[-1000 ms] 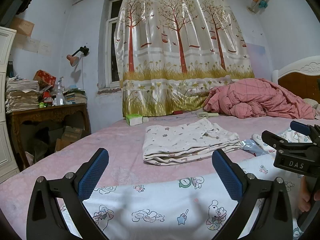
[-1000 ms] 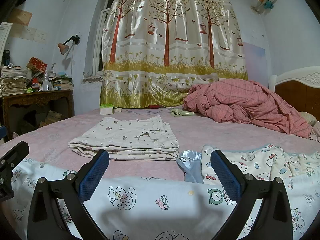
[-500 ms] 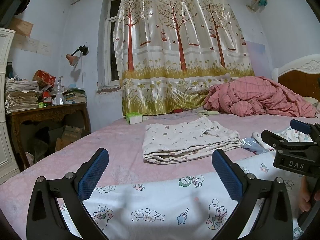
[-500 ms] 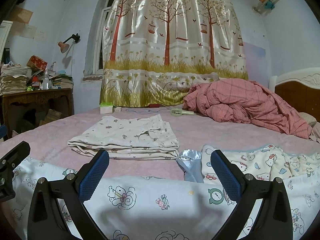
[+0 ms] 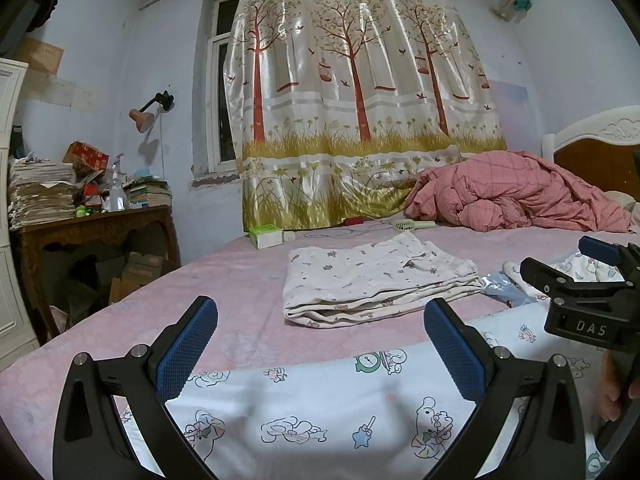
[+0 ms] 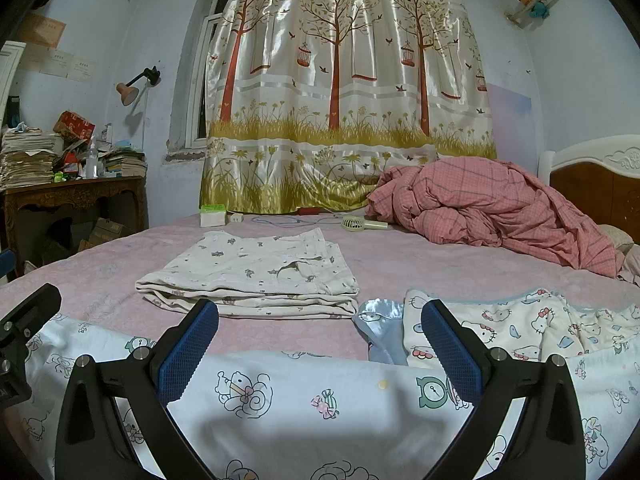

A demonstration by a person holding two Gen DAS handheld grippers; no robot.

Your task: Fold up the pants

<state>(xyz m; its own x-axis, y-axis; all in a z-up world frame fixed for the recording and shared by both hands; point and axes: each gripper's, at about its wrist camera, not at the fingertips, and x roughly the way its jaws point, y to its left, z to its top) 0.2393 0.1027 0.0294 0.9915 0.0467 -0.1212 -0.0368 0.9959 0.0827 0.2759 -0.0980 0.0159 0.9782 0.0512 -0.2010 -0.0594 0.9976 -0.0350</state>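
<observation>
The cartoon-print pants lie spread flat across the near edge of the pink bed, right under both my claws. My left claw is spread wide, grasping nothing; my right claw is just as wide, also free. Beyond them, one folded cream garment sits mid-bed, one Hello Kitty garment lies to its right, with one rumpled pink quilt behind.

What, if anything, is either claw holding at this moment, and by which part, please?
Nothing is held. The left claw and the right claw are both open above the cartoon-print pants, with no cloth between their pads.
</observation>
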